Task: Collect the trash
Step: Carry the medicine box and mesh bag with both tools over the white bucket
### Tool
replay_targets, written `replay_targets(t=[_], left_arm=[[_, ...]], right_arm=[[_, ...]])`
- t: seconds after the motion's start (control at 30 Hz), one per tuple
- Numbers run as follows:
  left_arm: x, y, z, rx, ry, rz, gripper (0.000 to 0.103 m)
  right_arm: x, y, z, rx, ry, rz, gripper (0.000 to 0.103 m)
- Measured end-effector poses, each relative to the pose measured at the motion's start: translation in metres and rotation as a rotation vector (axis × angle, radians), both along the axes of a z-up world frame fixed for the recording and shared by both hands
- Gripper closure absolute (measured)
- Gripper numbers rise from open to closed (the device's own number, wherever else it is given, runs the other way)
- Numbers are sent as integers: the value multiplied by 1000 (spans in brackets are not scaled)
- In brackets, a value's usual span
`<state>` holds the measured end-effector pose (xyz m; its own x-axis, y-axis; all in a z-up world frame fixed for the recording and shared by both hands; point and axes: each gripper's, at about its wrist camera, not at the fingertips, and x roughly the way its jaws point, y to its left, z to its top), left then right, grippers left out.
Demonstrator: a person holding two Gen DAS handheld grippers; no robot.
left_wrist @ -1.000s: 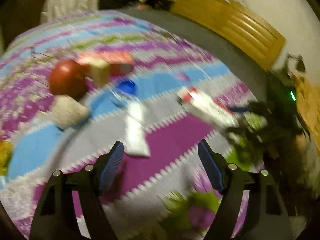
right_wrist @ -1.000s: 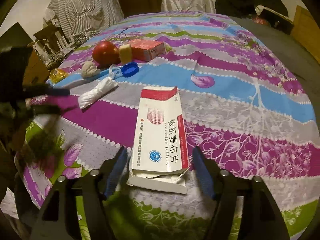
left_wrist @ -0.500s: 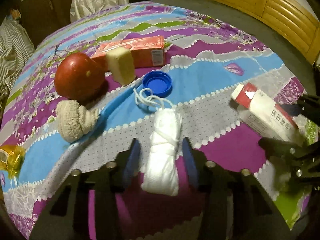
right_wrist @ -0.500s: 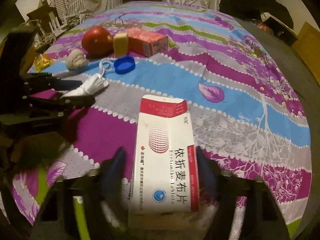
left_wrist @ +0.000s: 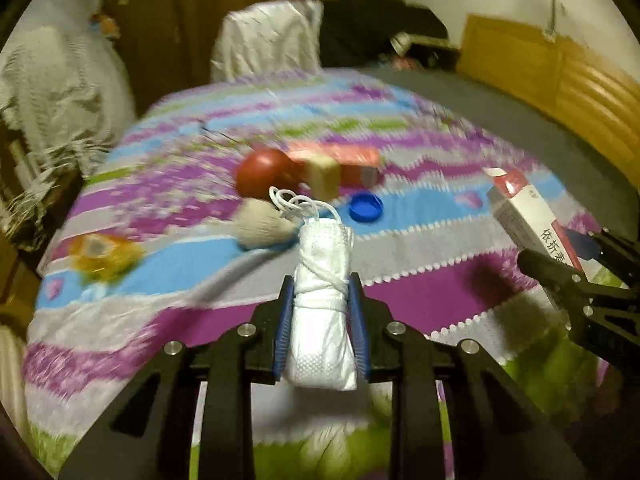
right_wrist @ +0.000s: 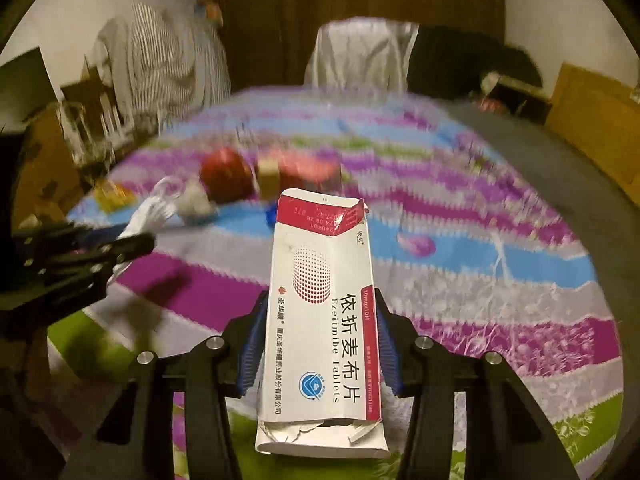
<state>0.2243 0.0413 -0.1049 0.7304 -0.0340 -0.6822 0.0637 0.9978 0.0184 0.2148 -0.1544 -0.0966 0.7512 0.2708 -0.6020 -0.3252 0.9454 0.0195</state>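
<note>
Left gripper fingers clamp the rolled mask; right gripper fingers, apparently, the tablet box.

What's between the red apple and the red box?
A yellowish sponge block sits between the red apple and the red box, seen blurred in the left wrist view.

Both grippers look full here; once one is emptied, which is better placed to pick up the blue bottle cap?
Probably left. The left gripper, shut on the rolled mask, has the blue cap just ahead; the right gripper holds the medicine box, which hides most of it.
</note>
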Motion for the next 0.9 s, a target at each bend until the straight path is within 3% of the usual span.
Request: replay_targets(t=[0.23, 0.47, 0.9], left_arm=[[-64, 12, 54, -4, -216, 97, 78], [-114, 17, 90, -1, -448, 188, 78], [-127, 21, 94, 12, -438, 192, 78]], right_arm=[[-62, 13, 52, 45, -235, -38, 52], [-118, 8, 80, 118, -393, -73, 50], [-122, 14, 94, 119, -391, -48, 50]])
